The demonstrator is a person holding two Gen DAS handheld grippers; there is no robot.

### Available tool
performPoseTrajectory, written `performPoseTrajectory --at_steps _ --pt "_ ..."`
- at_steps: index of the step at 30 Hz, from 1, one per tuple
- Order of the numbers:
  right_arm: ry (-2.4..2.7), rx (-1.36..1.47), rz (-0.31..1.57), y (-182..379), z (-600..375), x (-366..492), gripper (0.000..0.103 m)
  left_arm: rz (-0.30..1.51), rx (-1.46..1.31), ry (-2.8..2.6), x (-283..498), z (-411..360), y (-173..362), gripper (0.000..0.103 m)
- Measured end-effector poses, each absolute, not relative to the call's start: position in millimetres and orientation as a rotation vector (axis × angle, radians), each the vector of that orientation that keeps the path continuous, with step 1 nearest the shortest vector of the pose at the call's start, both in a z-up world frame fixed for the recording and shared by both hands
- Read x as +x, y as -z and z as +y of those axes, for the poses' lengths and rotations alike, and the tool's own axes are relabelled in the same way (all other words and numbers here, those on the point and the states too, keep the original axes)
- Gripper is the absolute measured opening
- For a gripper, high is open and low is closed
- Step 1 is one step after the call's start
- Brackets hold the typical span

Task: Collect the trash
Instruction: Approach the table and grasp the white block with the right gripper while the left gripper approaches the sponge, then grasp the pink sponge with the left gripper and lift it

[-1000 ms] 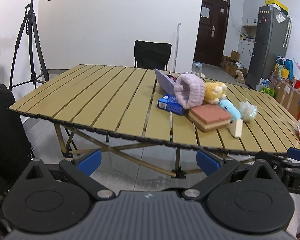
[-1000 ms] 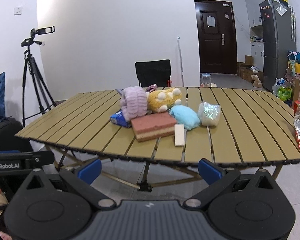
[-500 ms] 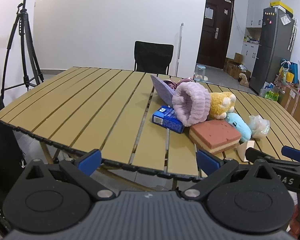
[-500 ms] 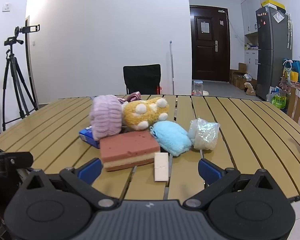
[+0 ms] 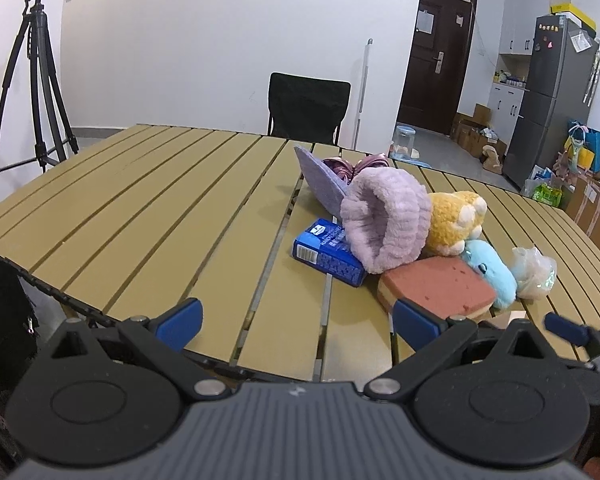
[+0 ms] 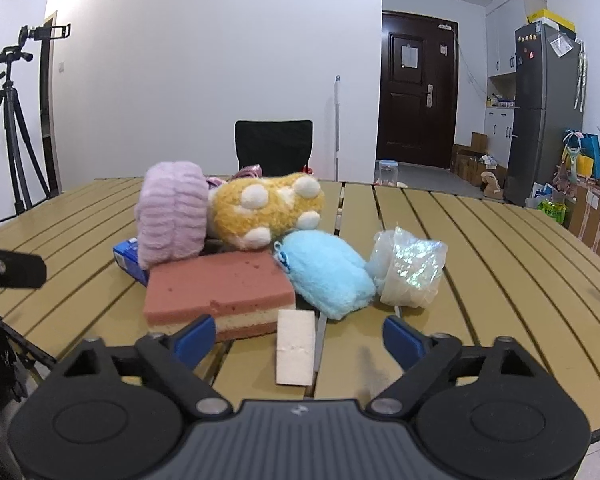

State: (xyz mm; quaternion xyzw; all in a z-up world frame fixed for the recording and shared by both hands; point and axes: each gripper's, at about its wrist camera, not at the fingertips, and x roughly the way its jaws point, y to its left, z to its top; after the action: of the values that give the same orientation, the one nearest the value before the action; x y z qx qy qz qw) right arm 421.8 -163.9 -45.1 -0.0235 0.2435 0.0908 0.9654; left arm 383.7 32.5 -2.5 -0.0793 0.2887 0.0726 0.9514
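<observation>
A pile lies on the slatted tan table [image 6: 480, 240]. It holds a small white foam block [image 6: 295, 346], a pink sponge [image 6: 220, 290], a crumpled clear plastic bag [image 6: 410, 272], a blue carton [image 5: 328, 254], a light-blue plush [image 6: 328, 272], a yellow plush [image 6: 266, 208] and a purple fuzzy band [image 6: 172, 214]. My right gripper [image 6: 298, 334] hovers low over the table's near edge. Its jaws are closing, with the white block between them and clear gaps on both sides. My left gripper [image 5: 298, 322] stands open and empty over the near edge, short of the carton.
A black chair [image 5: 308, 110] stands behind the table, and a camera tripod [image 5: 40, 80] is at the far left. A dark door [image 6: 416, 96], a grey fridge [image 6: 548, 112] and bags on the floor fill the right. A purple pouch [image 5: 320, 180] leans behind the pile.
Both grippers have moved forward from off the table to over its near edge, so the pile looms larger. The right jaws have narrowed around the white block.
</observation>
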Motion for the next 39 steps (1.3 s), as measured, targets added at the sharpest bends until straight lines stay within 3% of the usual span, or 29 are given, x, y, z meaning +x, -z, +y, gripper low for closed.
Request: performPoseTrajectory --at_steps 1,5,6,7,29,39 --pt "-0.186 -0.045 0.498 47 -164 424 0.075 0.59 -0.165 -0.147 385 32 3 0.103" --pt "-0.203 -0.023 0.526 53 -168 430 0.028 0.591 -0.176 -0.143 392 24 2 0.103" --pt "-0.207 -0.011 0.533 53 -170 431 0.02 0.592 -0.179 -0.143 394 22 1 0.103" --pt "-0.213 0.002 0.537 53 -172 430 0.018 0.593 -0.184 -0.141 396 19 1 0.103" --pt "-0.145 0.232 0.447 38 -262 437 0.018 0.646 -0.15 -0.155 450 -94 8 0.103" --pt "-0.124 0.28 0.456 43 -288 444 0.018 0.756 -0.134 -0.28 491 -110 12 0.103"
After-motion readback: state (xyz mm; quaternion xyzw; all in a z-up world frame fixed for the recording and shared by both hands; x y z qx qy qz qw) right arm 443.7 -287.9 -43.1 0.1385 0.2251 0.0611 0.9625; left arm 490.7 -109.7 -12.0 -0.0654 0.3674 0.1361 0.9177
